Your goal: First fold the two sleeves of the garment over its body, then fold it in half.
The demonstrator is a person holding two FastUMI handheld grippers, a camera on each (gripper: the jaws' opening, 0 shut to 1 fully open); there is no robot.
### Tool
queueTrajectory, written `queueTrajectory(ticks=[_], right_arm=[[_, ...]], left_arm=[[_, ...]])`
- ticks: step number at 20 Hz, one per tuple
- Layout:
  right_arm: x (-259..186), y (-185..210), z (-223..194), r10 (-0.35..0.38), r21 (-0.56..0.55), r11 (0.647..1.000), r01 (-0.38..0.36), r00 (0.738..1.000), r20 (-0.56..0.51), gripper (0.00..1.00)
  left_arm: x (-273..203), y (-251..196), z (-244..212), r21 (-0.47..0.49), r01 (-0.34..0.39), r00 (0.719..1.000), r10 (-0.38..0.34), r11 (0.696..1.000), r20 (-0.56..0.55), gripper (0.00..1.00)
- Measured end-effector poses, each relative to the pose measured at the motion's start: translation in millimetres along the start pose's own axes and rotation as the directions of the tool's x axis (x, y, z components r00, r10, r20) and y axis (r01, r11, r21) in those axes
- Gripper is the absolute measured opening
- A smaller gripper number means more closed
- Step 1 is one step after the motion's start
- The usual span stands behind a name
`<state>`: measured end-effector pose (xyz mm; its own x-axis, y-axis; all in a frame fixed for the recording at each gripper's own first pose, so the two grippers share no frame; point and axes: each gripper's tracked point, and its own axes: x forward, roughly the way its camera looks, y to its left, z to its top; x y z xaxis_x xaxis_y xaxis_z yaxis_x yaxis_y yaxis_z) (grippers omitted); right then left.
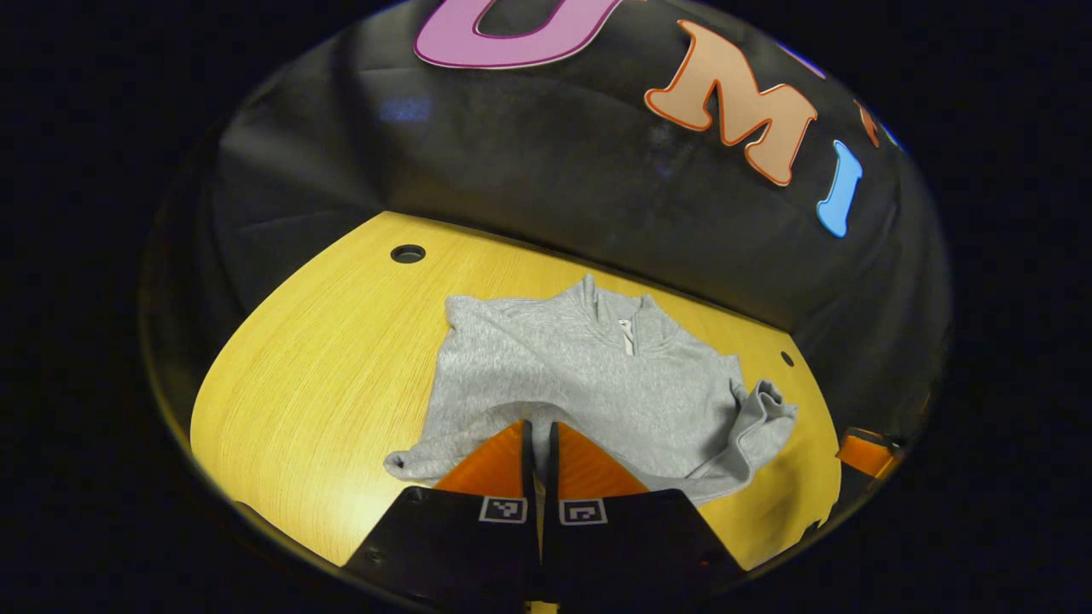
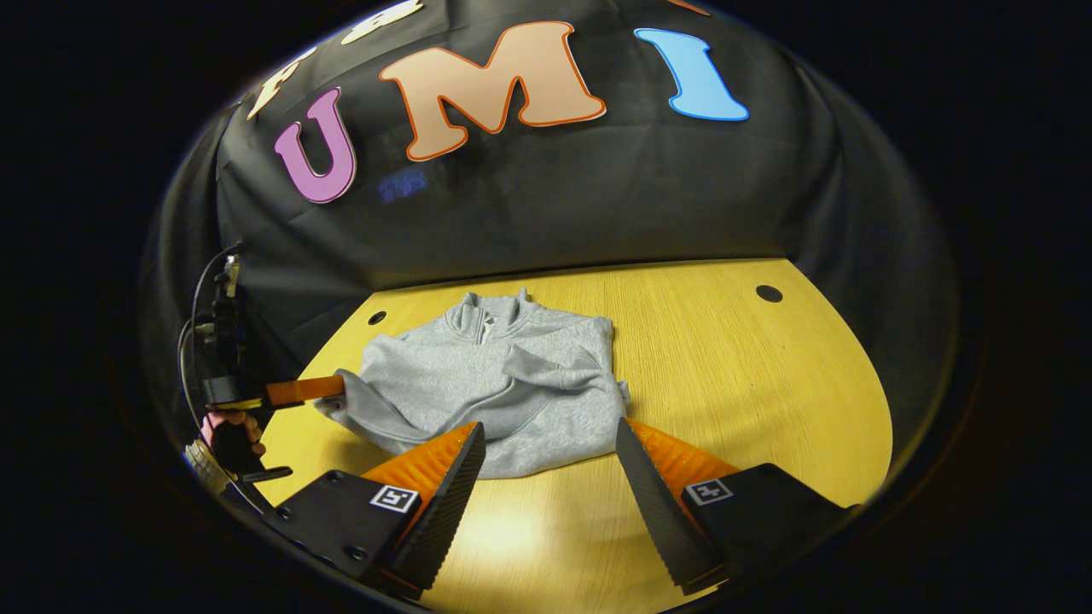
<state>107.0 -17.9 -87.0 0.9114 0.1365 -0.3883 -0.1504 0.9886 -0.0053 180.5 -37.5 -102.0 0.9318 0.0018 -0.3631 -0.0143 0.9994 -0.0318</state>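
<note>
Grey sweater (image 2: 503,384) lies flat on the yellow table (image 2: 751,384). My left gripper (image 1: 539,439) is pinched on its sleeve (image 1: 444,452). My right gripper (image 2: 550,443) is wide open, holding nothing. I should lay this sleeve flat across the body, without bunching.

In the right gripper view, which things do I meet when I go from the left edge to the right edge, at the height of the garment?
The person's hand → the left claw → the grey sweatshirt → bare table with a round hole.
</note>
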Motion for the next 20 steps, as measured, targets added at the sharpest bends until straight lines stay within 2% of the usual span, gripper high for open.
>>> queueTrajectory(ticks=[4, 5, 6, 7, 9, 10, 11, 12, 13, 14, 17, 20], right_arm=[[-8.5, 1.2, -6.3, -0.009, -0.019, 1.000, 0.009, 1.000, -0.005, 0.97], [-10.2, 1.5, -8.1, -0.011, -0.025, 1.000, 0.011, 1.000, -0.007, 0.97], [-10.7, 2.5, -8.6, -0.012, -0.030, 0.999, 0.011, 1.000, -0.010, 0.97], [-11.9, 3.1, -8.2, -0.012, -0.033, 0.999, 0.012, 1.000, -0.007, 0.97], [-12.9, 5.4, -6.0, -0.009, -0.030, 0.999, 0.009, 1.000, -0.002, 0.97], [-12.8, 5.6, -5.7, -0.007, -0.030, 1.000, 0.006, 1.000, -0.001, 0.97], [-13.9, 5.8, -3.0, -0.006, -0.030, 1.000, 0.006, 1.000, 0.004, 0.97], [-14.9, 5.6, 0.2, -0.007, -0.031, 1.000, 0.007, 1.000, 0.010, 0.93], [-17.2, 6.2, 4.8, -0.004, -0.030, 1.000, 0.005, 1.000, 0.022, 0.97], [-18.3, 8.1, 8.6, -0.001, -0.028, 1.000, 0.002, 0.999, 0.037, 0.93], [-23.2, 13.7, 13.8, 0.009, -0.026, 1.000, -0.007, 0.998, 0.064, 0.97], [-32.4, 23.3, 22.5, 0.027, -0.009, 1.000, -0.026, 0.995, 0.097, 0.98]], left_arm=[[26.0, 4.7, -9.8, 0.046, -0.031, 0.998, 0.033, 0.998, -0.046, 0.04], [29.2, 7.4, -7.6, 0.050, -0.045, 0.998, 0.046, 0.998, -0.037, 0.07], [29.1, 7.9, -4.4, 0.047, -0.047, 0.999, 0.048, 0.998, -0.023, 0.16], [27.7, 9.8, 2.6, 0.045, -0.053, 0.999, 0.053, 0.998, 0.000, 0.36], [16.5, 14.8, 17.2, 0.054, -0.077, 0.996, 0.074, 0.996, 0.054, 0.89], [10.8, 17.2, 26.6, 0.072, -0.083, 0.993, 0.077, 0.994, 0.084, 0.95], [2.2, 19.9, 36.6, 0.096, -0.096, 0.990, 0.085, 0.991, 0.110, 0.95], [-7.7, 22.4, 46.5, 0.122, -0.107, 0.986, 0.090, 0.987, 0.137, 0.95], [-18.6, 22.7, 55.9, 0.142, -0.109, 0.984, 0.086, 0.984, 0.158, 0.95], [-29.8, 20.6, 61.5, 0.159, -0.103, 0.982, 0.076, 0.982, 0.170, 0.95], [-63.0, 18.1, 59.3, 0.203, -0.085, 0.987, 0.055, 0.975, 0.151, 0.95], [-98.0, 7.7, 51.2, 0.181, -0.036, 0.990, 0.010, 0.983, 0.140, 0.95]])
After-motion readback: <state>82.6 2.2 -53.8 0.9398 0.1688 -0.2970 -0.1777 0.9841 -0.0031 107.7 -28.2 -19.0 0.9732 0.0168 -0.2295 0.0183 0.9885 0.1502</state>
